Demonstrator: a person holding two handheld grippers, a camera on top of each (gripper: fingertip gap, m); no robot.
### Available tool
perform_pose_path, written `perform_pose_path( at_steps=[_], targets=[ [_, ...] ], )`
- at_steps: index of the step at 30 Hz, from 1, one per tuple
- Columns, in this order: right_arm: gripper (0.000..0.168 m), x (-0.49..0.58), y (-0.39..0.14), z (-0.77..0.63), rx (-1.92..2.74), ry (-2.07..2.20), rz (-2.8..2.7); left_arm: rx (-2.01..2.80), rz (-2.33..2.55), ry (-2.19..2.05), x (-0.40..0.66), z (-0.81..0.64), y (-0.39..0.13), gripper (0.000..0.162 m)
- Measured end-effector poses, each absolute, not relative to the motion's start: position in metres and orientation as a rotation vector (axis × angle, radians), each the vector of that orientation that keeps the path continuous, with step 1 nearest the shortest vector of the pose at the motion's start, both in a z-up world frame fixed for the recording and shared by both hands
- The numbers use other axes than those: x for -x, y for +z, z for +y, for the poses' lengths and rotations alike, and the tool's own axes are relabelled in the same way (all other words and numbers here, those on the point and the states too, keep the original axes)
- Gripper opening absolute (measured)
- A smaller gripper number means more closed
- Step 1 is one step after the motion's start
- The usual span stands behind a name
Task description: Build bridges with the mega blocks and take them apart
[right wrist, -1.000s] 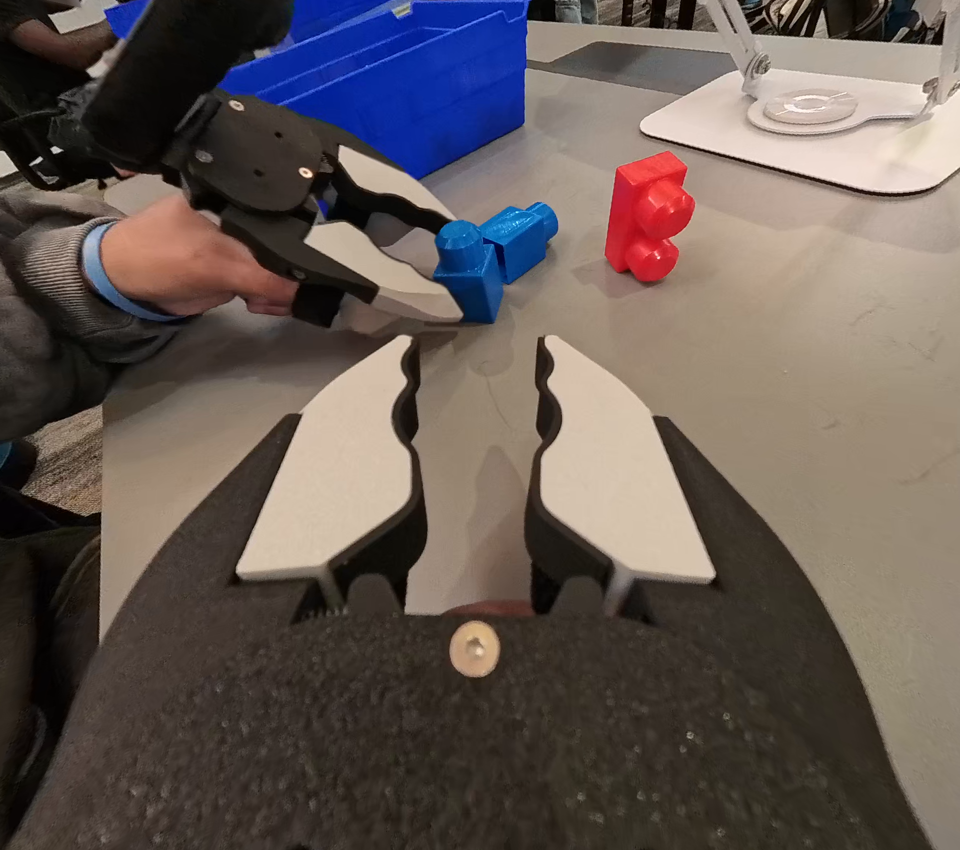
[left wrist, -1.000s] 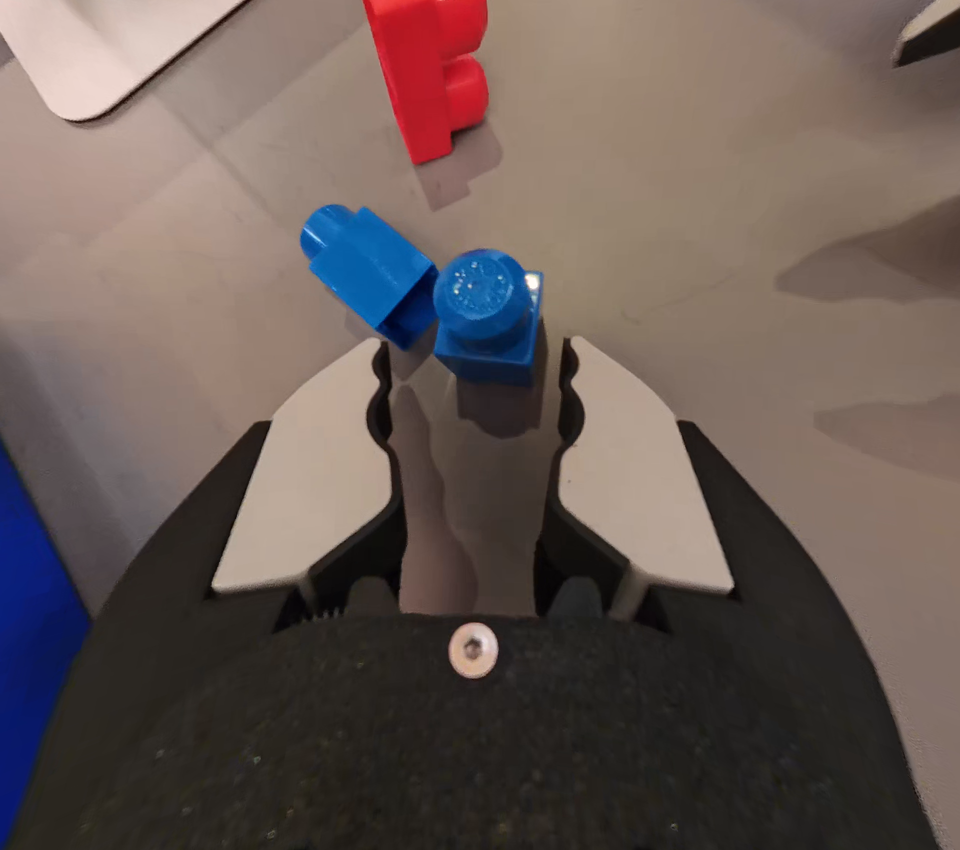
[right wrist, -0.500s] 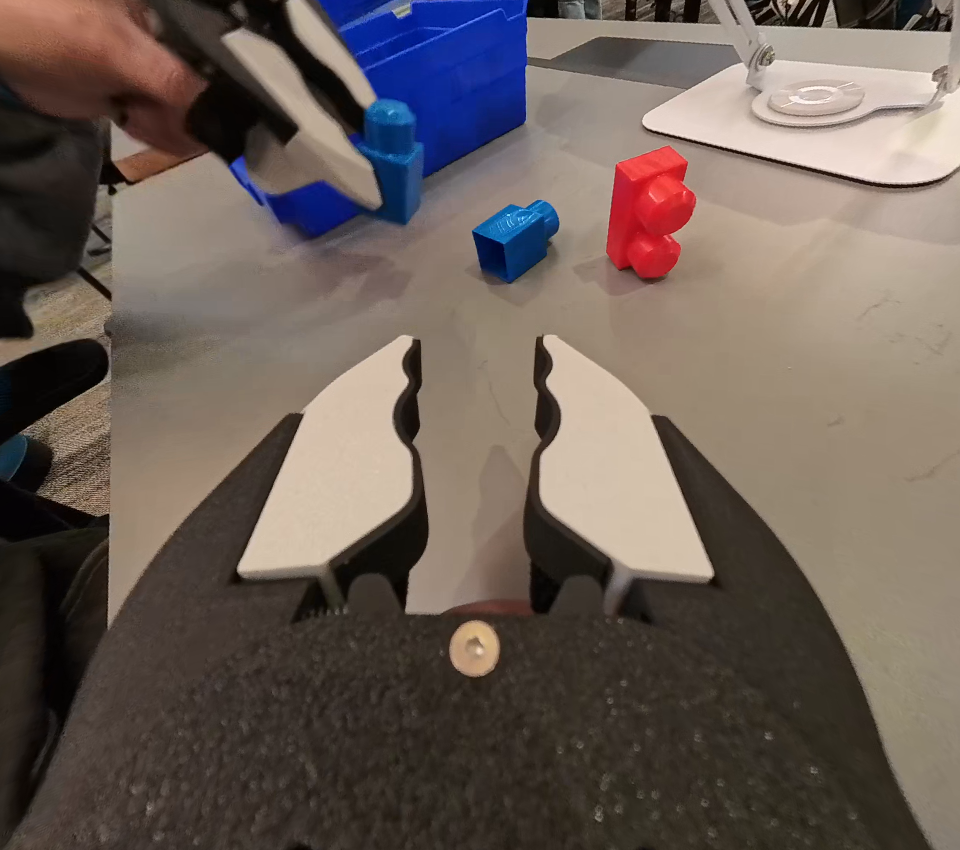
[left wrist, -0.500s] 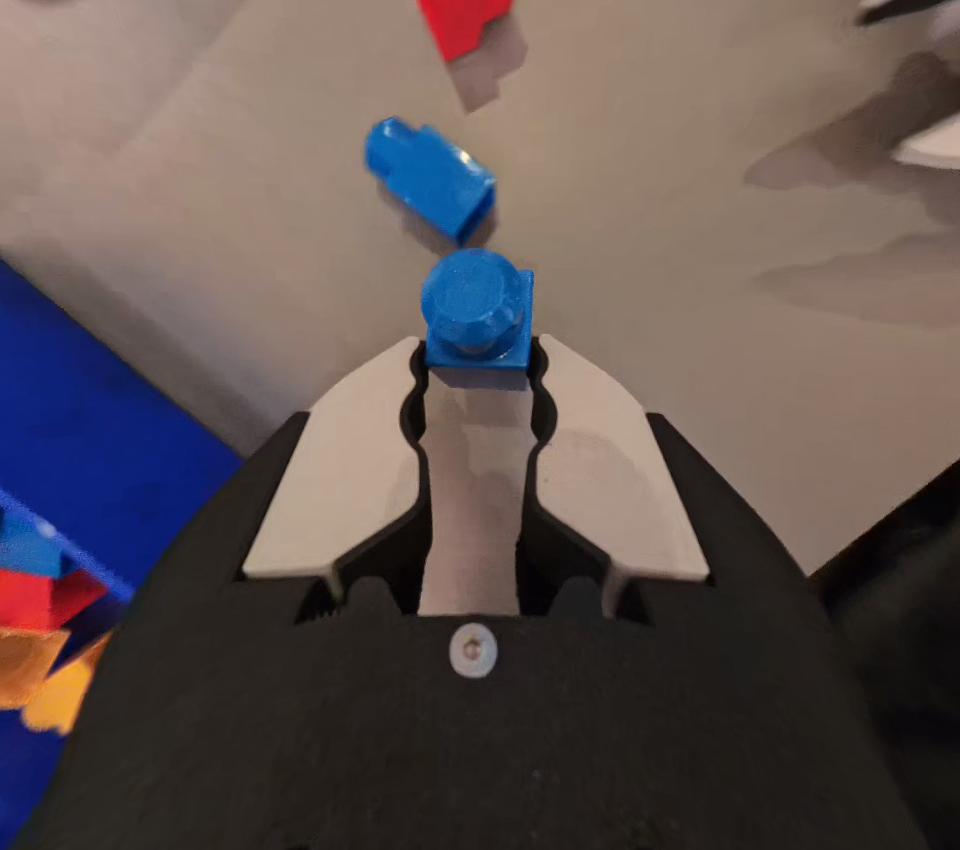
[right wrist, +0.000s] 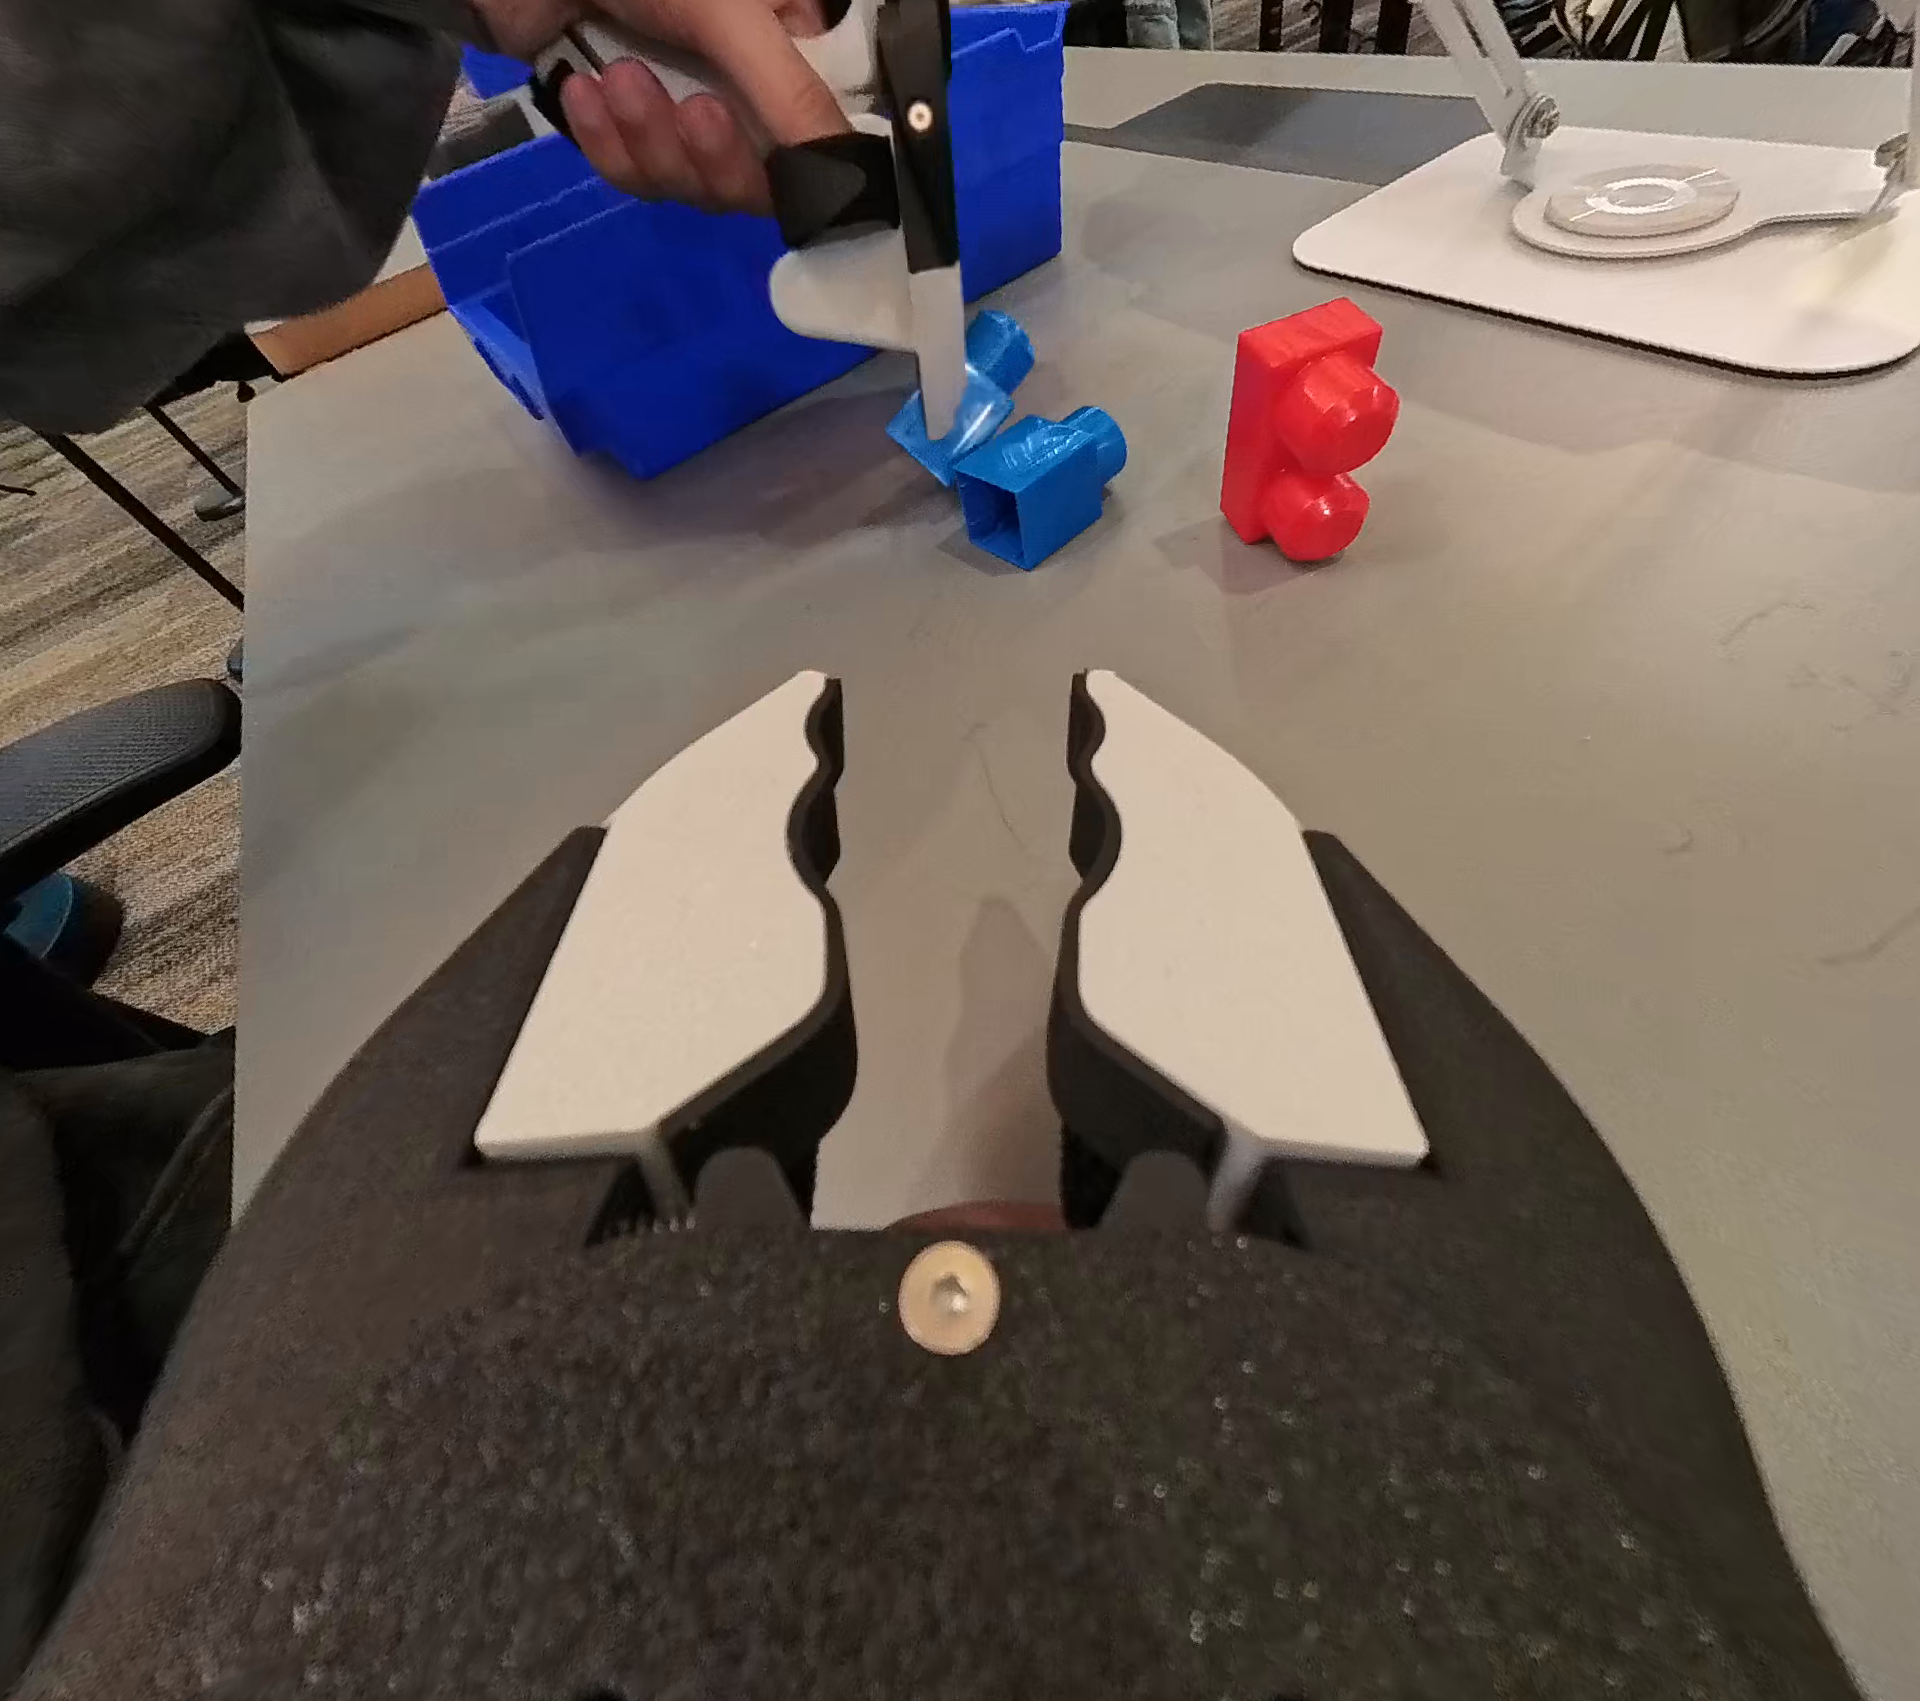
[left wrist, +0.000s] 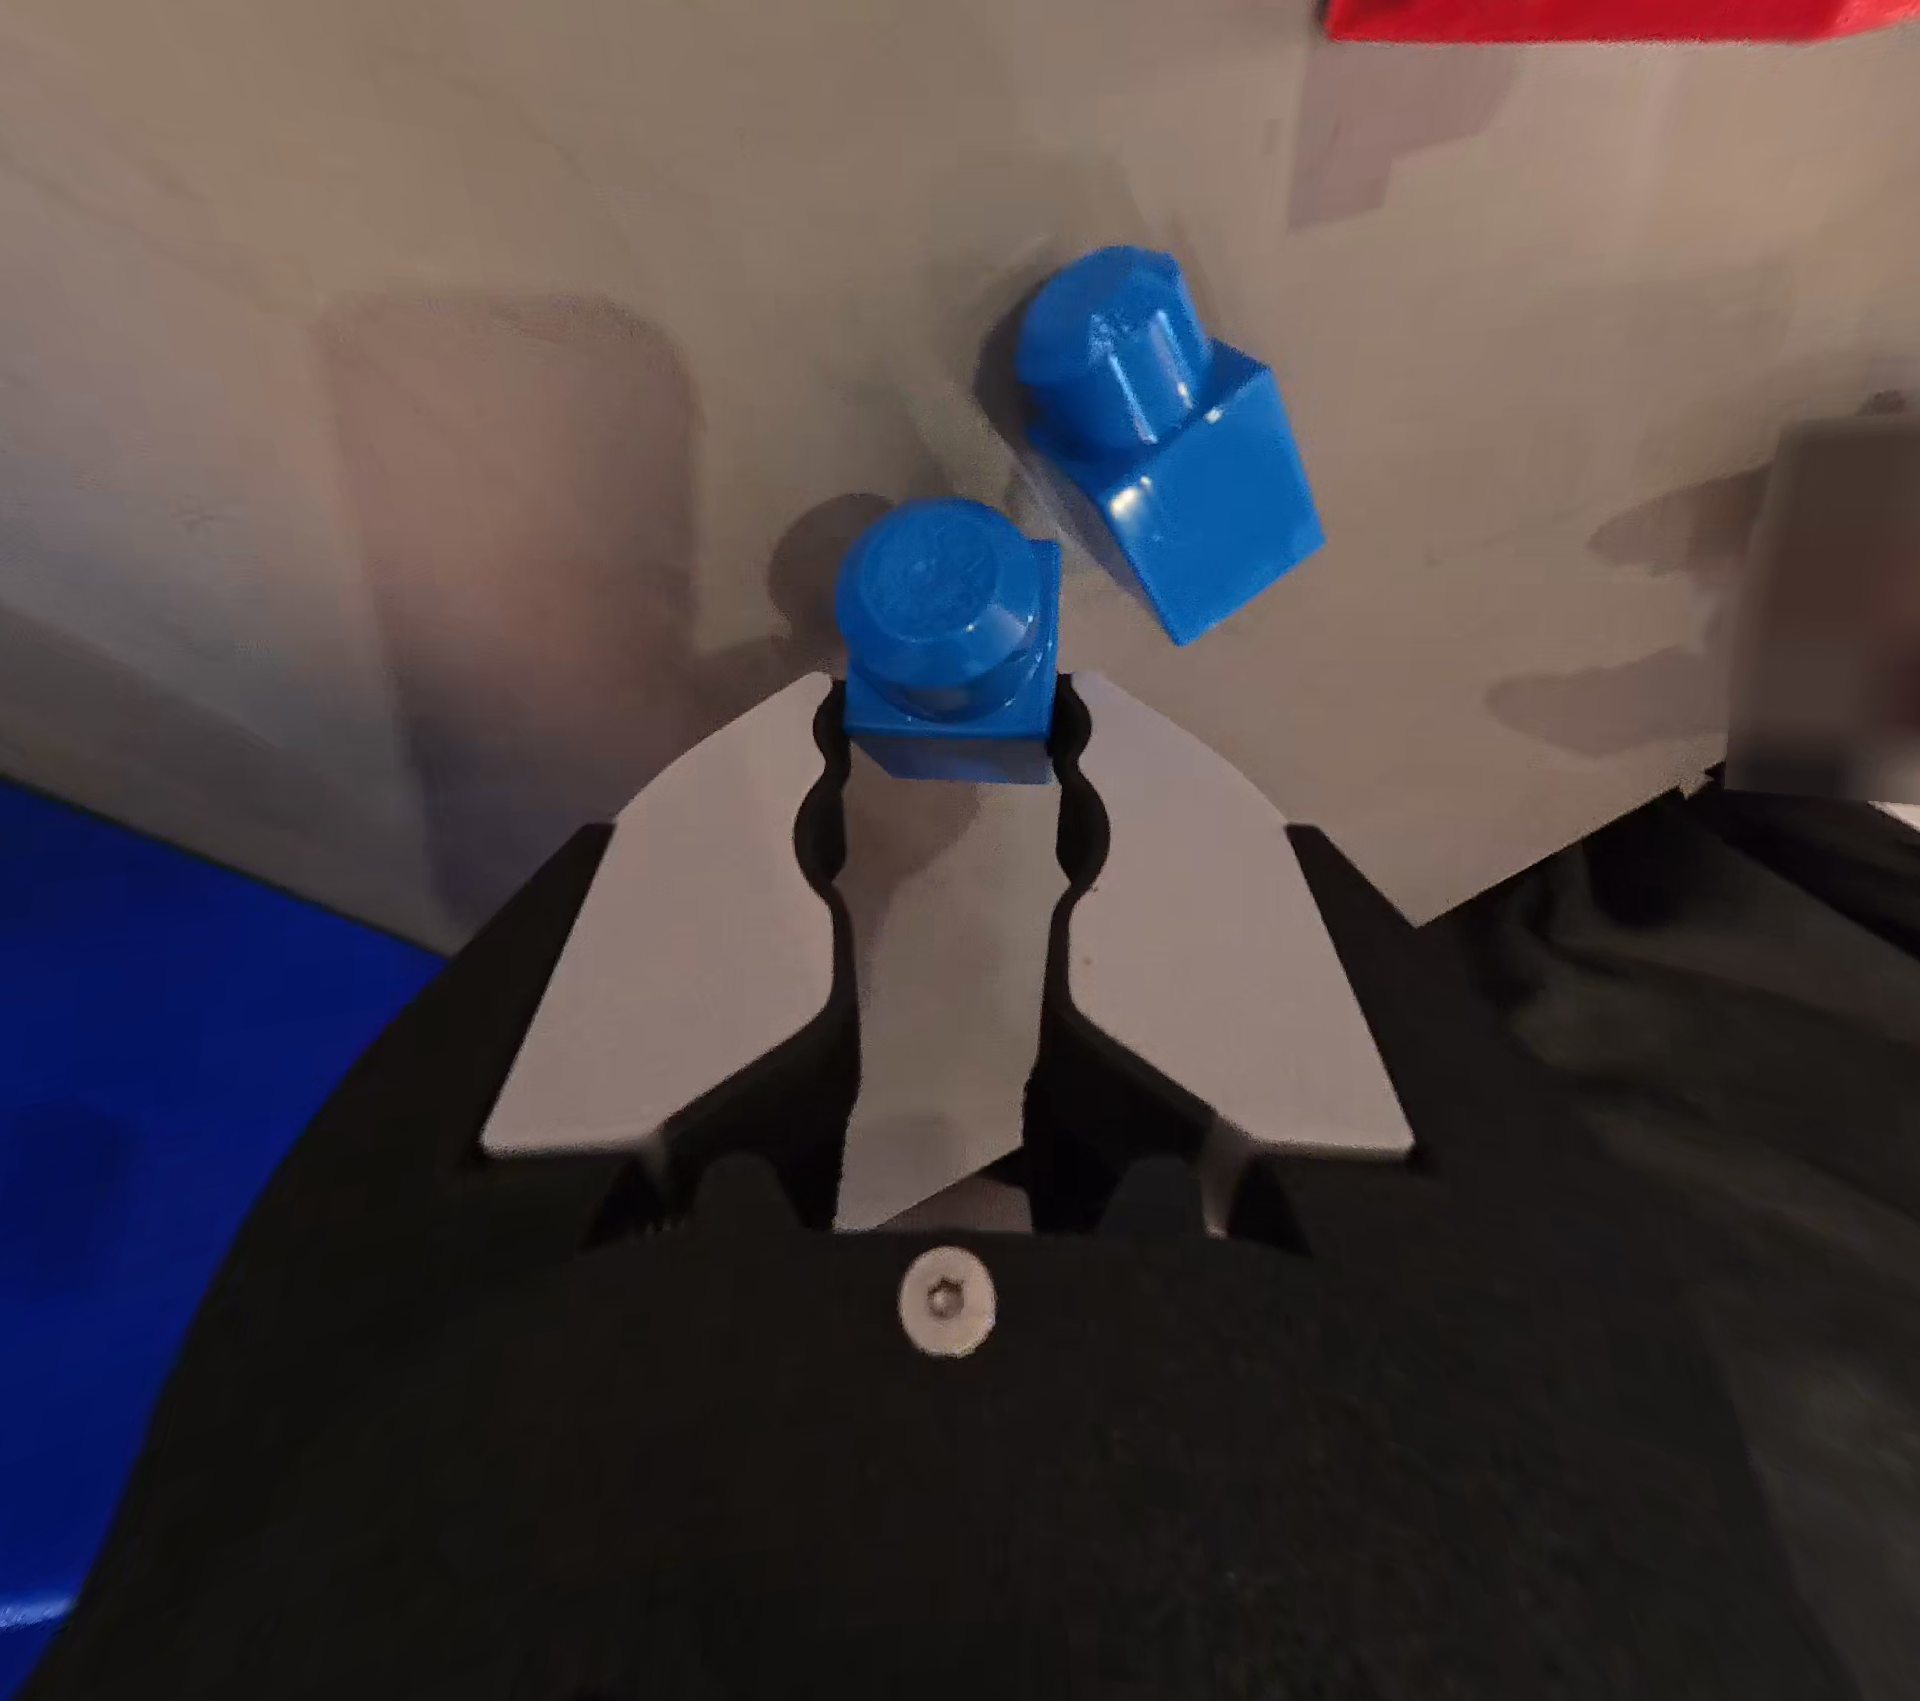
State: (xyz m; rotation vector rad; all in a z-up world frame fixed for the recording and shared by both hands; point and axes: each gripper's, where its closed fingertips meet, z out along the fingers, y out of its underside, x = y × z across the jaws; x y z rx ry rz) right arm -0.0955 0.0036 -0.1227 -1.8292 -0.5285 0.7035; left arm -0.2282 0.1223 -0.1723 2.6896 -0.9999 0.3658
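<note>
Nearest to us, our right gripper (right wrist: 954, 695) hovers low over the grey tabletop (right wrist: 1558, 768), its pale fingers (right wrist: 686, 924) parted with nothing between them; we judge it is waiting in reserve until a block needs steadying.

Farther out, our left gripper (left wrist: 948, 695) pinches a small blue single-stud plastic block (left wrist: 943, 664) at its very tips, fingers narrowed onto the block's square base. In the left wrist view the stud points toward the camera; in the right wrist view the block looks tilted and blurred, hanging at or just above the table, so we cannot tell whether it touches. The tip grip seems chosen to leave the stud free for joining.

Just beside it lies a second small blue single-stud block (right wrist: 1039, 488) on its side, hollow end toward us. To the right, apart from both, a red two-stud block (right wrist: 1304, 430) stands on its end with studs facing us. Behind them sits a blue plastic bin (right wrist: 707, 332), and far right a white stand base (right wrist: 1621, 269). No bridge stands yet.
</note>
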Motion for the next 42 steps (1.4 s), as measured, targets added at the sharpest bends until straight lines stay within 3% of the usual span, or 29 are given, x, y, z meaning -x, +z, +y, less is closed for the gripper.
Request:
perform_pose_path(
  at_steps=[8, 15, 21, 30, 42],
  targets=[
    [0.041, 0.096, -0.124, 0.004, 1.836, 0.711, -0.531, -2.640, -0.908, 0.485, 0.208, 0.113, -0.173, 0.039],
    [0.041, 0.094, -0.122, 0.004, 1.831, 0.734, -0.512, -2.657, -0.891, 0.635, 0.204, 0.100, -0.160, 0.053],
    [0.041, 0.096, -0.124, 0.004, 1.842, 0.731, -0.521, -2.868, -0.888, 0.445, 0.209, 0.113, -0.166, 0.076],
    [0.041, 0.097, -0.123, 0.003, 1.833, 0.729, -0.524, -3.175, -0.829, 0.208, 0.181, 0.117, -0.171, 0.081],
    [0.041, 0.098, -0.125, 0.003, 1.847, 0.724, -0.531, -3.273, -0.279, 0.190, 0.183, 0.115, -0.162, 0.092]
  ],
)
